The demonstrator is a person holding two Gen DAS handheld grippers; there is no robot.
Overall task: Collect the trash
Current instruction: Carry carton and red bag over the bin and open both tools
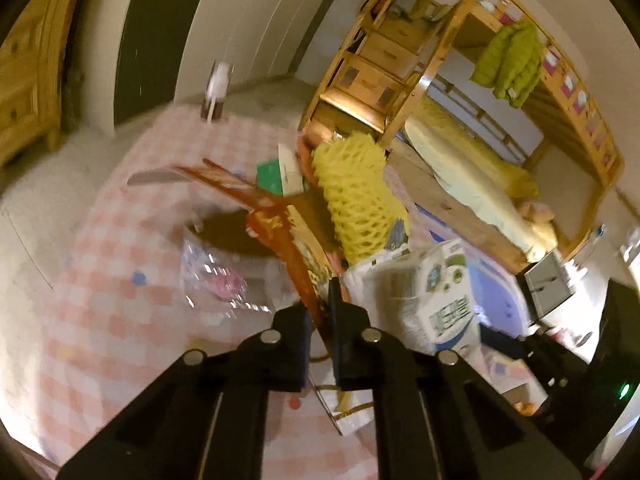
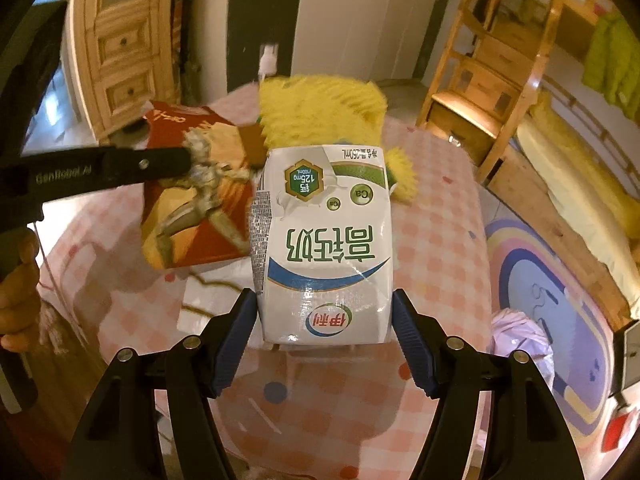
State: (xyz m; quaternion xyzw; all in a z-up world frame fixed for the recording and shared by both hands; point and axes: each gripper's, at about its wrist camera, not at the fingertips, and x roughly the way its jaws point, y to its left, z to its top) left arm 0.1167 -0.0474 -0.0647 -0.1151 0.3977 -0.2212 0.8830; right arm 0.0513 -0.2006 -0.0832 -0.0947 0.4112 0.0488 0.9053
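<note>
Bench (image 2: 432, 216): pink checked cloth filling the middle of both views, trash lying loose on it; no bin or bag shows in either view, so where the trash goes cannot be told.
Yellow foam net (image 2: 320, 108): upper middle of the right wrist view, on the bench behind the carton, not picked up.
Red wrapper (image 2: 192, 208): left of centre in the right wrist view, one edge caught by the left tongs (image 1: 320, 322), which are pressed together on it and carry it off the cloth.
Milk carton (image 2: 324, 248): centre of the right wrist view, between the pads of the right tongs (image 2: 324, 336), which pinch its lower end.
Clear plastic wrap (image 1: 216, 280): left of centre in the left wrist view, on the cloth, untouched.
Progress: early, by my judgement; two pieces in hand, none stowed, at least two left.
</note>
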